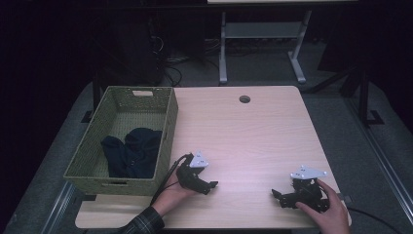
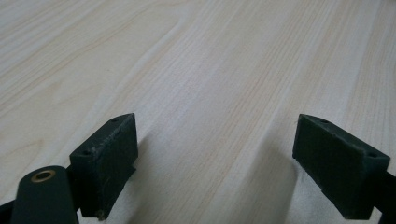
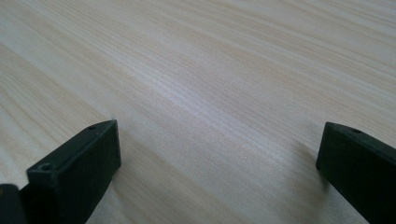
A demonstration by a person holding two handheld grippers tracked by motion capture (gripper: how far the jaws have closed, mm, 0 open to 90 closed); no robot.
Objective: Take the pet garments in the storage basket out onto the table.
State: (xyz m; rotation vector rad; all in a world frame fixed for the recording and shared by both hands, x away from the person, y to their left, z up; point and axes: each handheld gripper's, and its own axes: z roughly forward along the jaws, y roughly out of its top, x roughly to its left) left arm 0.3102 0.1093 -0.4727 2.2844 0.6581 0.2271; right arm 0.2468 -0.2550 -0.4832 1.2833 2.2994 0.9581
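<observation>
**Dark cloth lying in the basket, both grippers resting open on the table**

Dark cloth (image 1: 132,152) is lying bunched on the floor of the woven green basket (image 1: 168,127), which is sitting at the left edge of the wooden table (image 1: 253,131) in the high view. There too, the left gripper (image 1: 210,185) is resting near the basket's front corner, well apart from the right gripper (image 1: 276,196); each is lying in a hand.

In the left gripper view, the left gripper (image 2: 215,163) is standing wide open, with bare wood between its jaws.

In the right gripper view, the right gripper (image 3: 217,163) is likewise gaping wide, gripping nothing.
</observation>
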